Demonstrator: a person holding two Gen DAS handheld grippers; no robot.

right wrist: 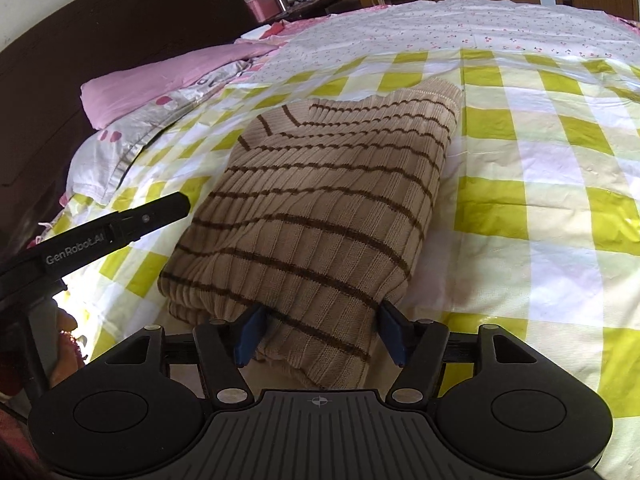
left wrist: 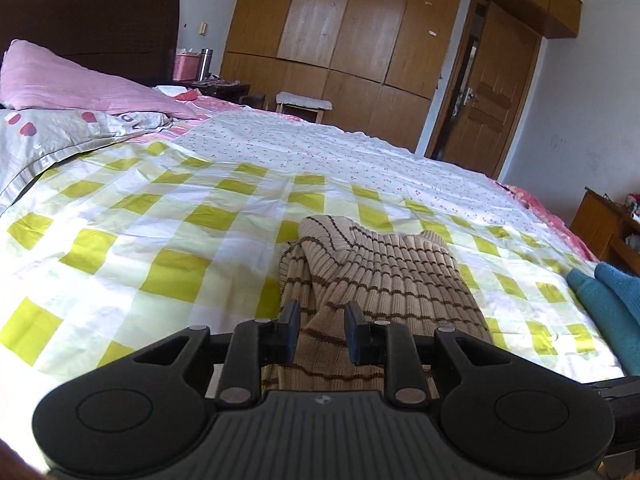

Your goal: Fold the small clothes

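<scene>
The right tool [right wrist: 320, 334] stands wide apart, its blue pads on either side of the near corner of the striped sweater [right wrist: 320, 200] without visibly pressing it. The left tool [left wrist: 322, 332] is only narrowly parted; the knit runs between its pads, but whether they pinch it I cannot tell. In the right wrist view its black side shows just beside the sweater's left edge. The sweater lies already folded into a compact bundle on the checked sheet [right wrist: 540, 200] of the bed. I judge this to be the release after a fold. Next comes backing both tools clear without dragging the layers open, then taking up the blue garment [left wrist: 608, 288] lying nearby.
</scene>
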